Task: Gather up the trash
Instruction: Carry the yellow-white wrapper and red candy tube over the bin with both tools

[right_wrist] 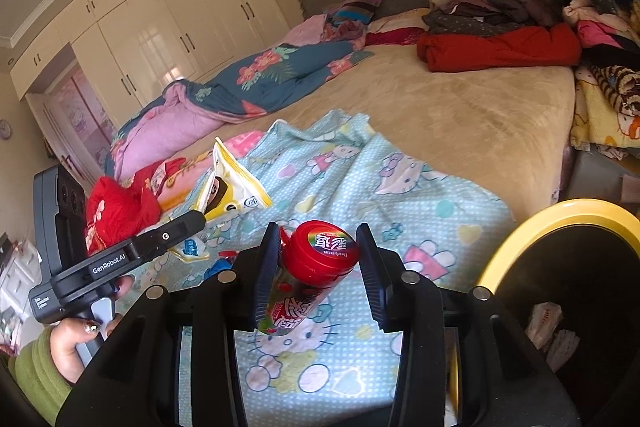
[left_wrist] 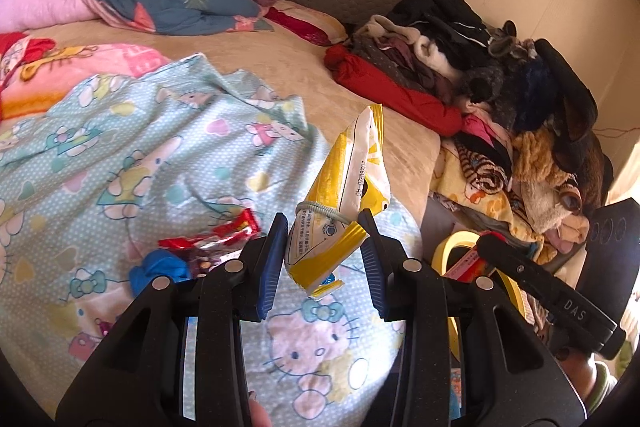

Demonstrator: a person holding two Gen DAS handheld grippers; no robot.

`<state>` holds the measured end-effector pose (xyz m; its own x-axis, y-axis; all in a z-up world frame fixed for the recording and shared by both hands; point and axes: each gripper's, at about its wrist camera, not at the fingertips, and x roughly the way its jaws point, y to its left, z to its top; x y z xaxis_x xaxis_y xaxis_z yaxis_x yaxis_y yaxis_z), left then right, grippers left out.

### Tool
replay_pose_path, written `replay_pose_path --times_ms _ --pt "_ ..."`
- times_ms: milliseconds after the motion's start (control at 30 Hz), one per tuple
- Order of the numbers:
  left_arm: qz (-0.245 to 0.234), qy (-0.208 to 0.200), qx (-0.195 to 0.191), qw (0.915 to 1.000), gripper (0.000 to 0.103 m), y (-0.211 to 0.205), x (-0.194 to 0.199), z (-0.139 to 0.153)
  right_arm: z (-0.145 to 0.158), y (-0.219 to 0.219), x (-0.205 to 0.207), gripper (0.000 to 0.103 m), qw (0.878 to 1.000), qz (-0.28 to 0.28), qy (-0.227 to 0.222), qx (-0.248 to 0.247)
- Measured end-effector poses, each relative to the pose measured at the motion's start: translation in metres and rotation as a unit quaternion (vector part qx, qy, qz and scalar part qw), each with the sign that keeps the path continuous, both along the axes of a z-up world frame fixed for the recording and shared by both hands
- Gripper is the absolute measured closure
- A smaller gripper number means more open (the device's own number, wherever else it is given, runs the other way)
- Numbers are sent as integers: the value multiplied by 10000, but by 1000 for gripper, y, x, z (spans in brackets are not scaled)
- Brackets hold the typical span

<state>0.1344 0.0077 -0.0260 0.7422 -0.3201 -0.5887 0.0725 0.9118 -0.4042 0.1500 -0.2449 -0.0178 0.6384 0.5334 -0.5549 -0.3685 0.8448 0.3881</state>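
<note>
Both grippers carry trash toward the yellow-rimmed bin [right_wrist: 560, 223] — left gripper [left_wrist: 326, 223] clamps a yellow wrapper [left_wrist: 348, 183]; right gripper [right_wrist: 318, 239], part-closed, pinches a red-capped bottle [right_wrist: 316, 267].

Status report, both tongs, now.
Left tongs shut on yellow wrapper. Right tongs shut on red-capped bottle. Yellow-rimmed bin alongside, nothing in the way.

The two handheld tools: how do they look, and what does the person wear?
Both tools, left and right, have black plastic bodies, silver rivets and ribbed blue pads. White lettering marks their sides. A green sleeve shows at the wrist, with decorated nails.
</note>
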Motion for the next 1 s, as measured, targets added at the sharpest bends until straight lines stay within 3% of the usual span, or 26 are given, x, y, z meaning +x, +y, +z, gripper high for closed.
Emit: replay_pose_path --times_ms 1000 --pt "-909 -95 309 9953 74 -104 0 11 6 -115 -17 66 9937 -1032 -77 429"
